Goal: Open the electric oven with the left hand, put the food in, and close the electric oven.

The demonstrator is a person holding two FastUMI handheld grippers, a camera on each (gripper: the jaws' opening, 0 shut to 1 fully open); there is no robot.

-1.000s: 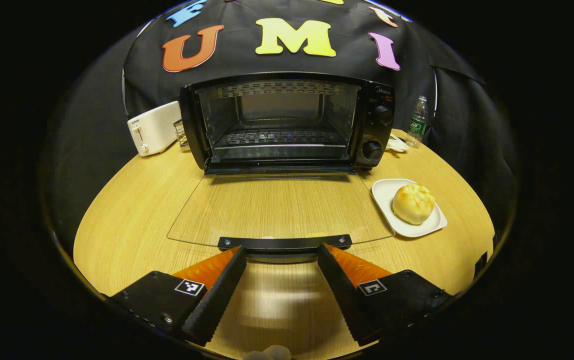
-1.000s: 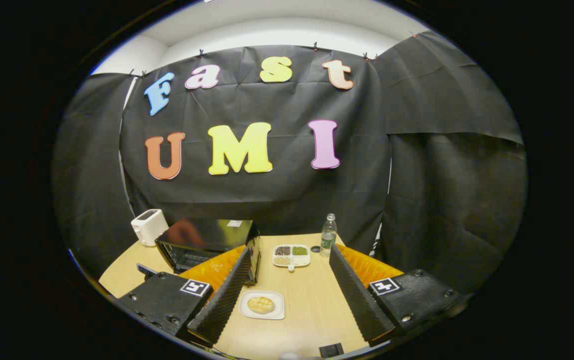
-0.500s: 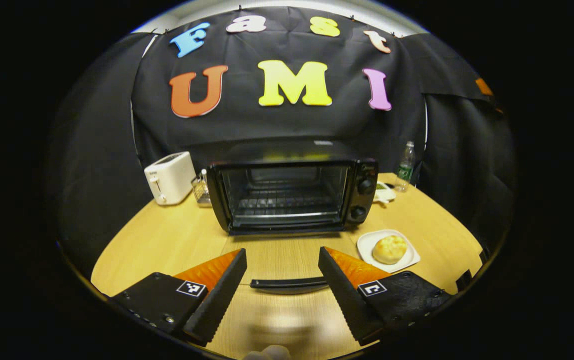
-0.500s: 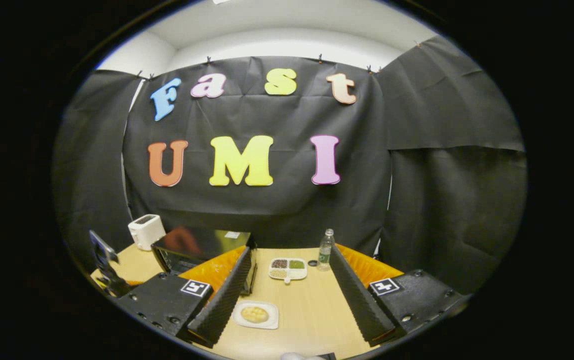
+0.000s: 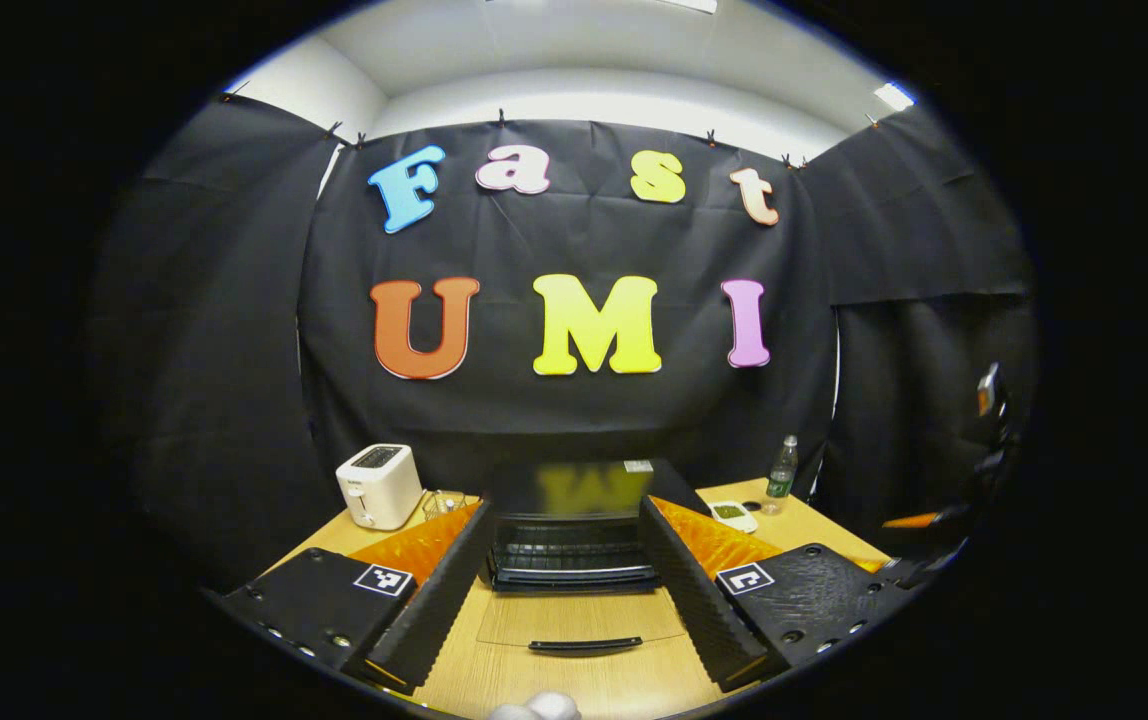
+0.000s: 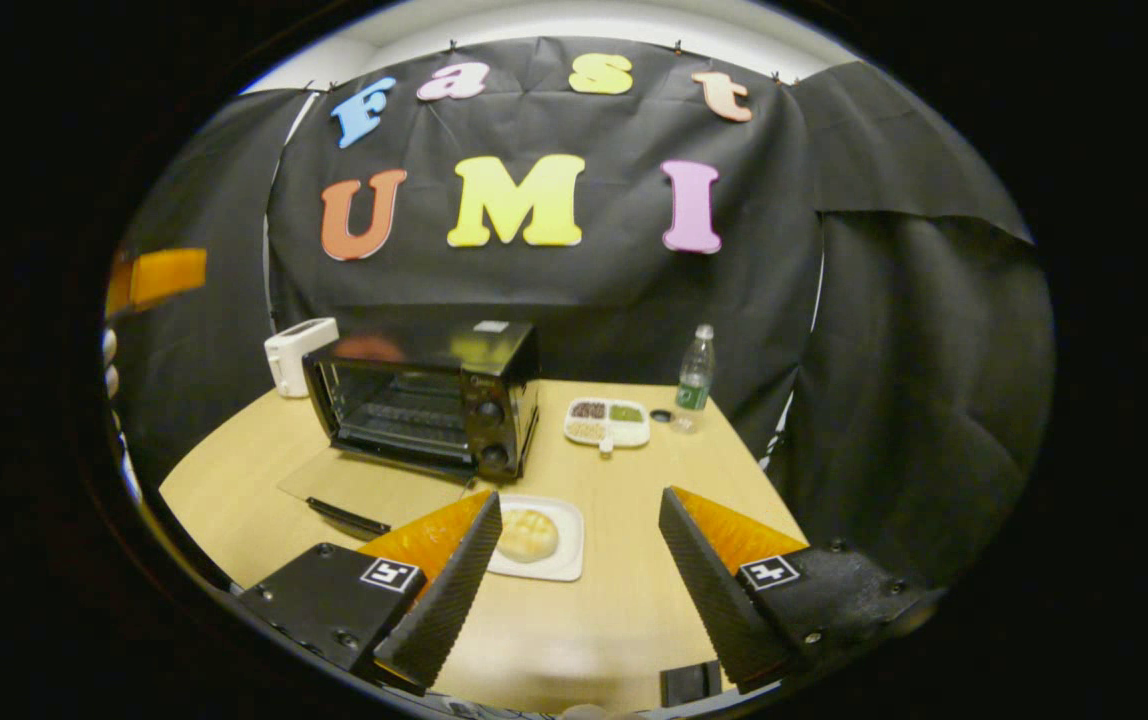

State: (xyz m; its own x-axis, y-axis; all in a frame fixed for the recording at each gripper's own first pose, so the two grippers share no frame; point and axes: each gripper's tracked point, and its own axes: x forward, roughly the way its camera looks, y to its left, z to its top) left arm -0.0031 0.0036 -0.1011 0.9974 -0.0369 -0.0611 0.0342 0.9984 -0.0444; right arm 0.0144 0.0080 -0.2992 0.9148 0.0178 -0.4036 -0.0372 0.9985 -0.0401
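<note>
While the electric oven (image 6: 424, 400) stands with its glass door (image 6: 374, 485) folded flat onto the table (image 6: 624, 600), the bun (image 6: 527, 534) waits on a white plate (image 6: 566, 560) just in front of the oven's knob side. It looks soft, light and easily crushed, so a gentle pinch across its sides seems wisest. The left gripper (image 5: 564, 595), jaws wide apart and holding nothing, sits well back from the oven. The right gripper (image 6: 579, 575), equally spread and empty, hovers near the plate.

Left gripper (image 5: 562, 600) spread wide above the table (image 5: 584, 690), facing the oven (image 5: 574, 535) with door (image 5: 582, 625) down
</note>
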